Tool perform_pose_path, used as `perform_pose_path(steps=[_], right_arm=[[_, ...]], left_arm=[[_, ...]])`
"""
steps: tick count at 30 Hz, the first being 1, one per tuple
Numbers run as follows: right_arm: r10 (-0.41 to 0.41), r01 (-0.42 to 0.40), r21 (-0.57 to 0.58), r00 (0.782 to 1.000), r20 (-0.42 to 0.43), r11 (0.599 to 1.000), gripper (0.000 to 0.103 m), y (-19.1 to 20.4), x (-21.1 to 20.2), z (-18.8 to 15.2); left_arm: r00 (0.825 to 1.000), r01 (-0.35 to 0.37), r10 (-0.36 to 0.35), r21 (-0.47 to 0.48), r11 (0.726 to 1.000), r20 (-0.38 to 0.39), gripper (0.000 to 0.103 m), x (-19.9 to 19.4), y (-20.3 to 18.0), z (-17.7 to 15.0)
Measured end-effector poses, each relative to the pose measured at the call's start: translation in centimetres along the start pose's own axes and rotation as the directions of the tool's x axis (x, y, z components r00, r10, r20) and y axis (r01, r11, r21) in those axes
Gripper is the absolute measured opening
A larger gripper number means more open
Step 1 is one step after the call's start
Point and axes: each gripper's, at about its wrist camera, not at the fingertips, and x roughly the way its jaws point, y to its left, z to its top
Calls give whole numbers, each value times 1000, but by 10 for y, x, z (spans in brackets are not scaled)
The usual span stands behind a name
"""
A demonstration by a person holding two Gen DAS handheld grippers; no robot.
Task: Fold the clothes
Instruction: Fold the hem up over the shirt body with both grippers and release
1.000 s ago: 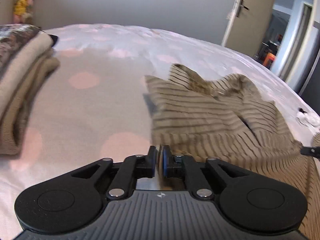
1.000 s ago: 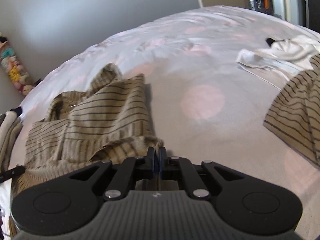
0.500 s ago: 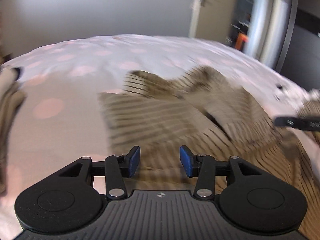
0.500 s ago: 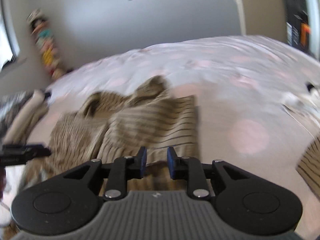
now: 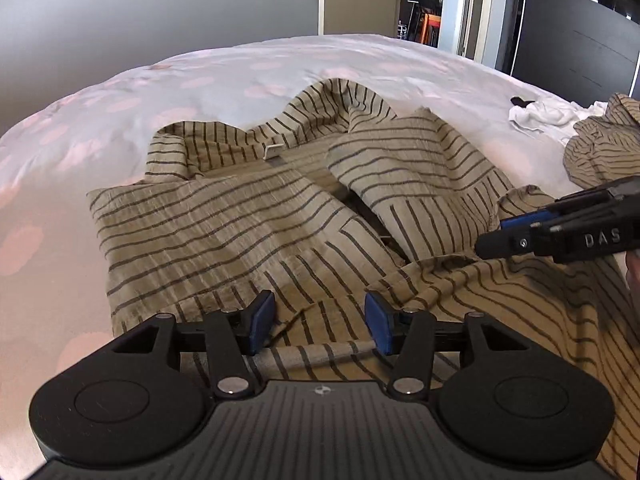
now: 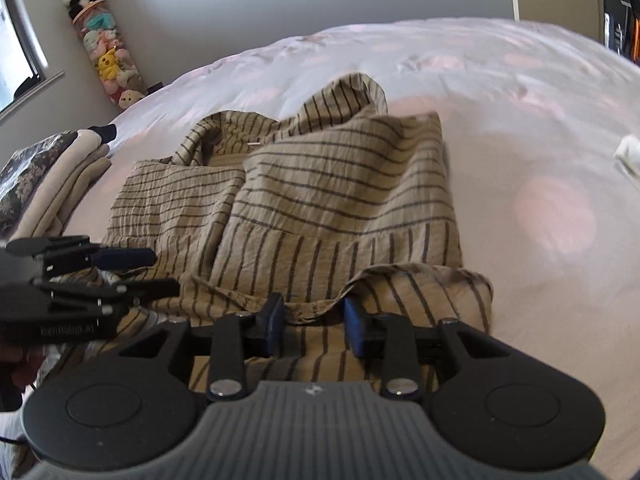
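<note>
My striped shirt (image 5: 248, 236) lies mid-frame on the dotted duvet (image 5: 248, 76), both sides folded inward. My left claw (image 5: 318, 322) and right claw (image 6: 314, 322) hang spread over its hem, which probably wants gripping and carrying toward the collar (image 5: 320, 120).

to your left the bed (image 5: 60, 216) lies bare beside the striped shirt (image 5: 248, 220), open as far as the stack of folded clothes (image 6: 60, 176) near its edge. on the right, bare cover runs out to a white garment (image 5: 544, 116) and what looks like a second striped piece (image 5: 600, 148). the shirt's raised collar (image 5: 340, 100) humps up ahead. your two grippers sit close together, so crossing room between them is tight.
</note>
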Motion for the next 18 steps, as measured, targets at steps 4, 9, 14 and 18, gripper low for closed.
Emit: perform_pose_path(steps=[4, 9, 14, 18], right_arm=[[30, -34, 83, 998, 54, 996, 5, -10, -8, 4], [20, -41, 124, 986, 164, 991, 2, -14, -21, 11], [6, -23, 89, 983, 186, 996, 7, -8, -11, 19], [-21, -4, 125, 979, 203, 992, 27, -17, -12, 20]], left_arm=[[998, -3, 6, -47, 999, 66, 2, -13, 7, 7], [985, -37, 50, -81, 996, 165, 0, -33, 11, 19], [986, -99, 111, -92, 991, 128, 3, -17, 16, 19], [985, -120, 136, -151, 981, 104, 16, -24, 35, 13]])
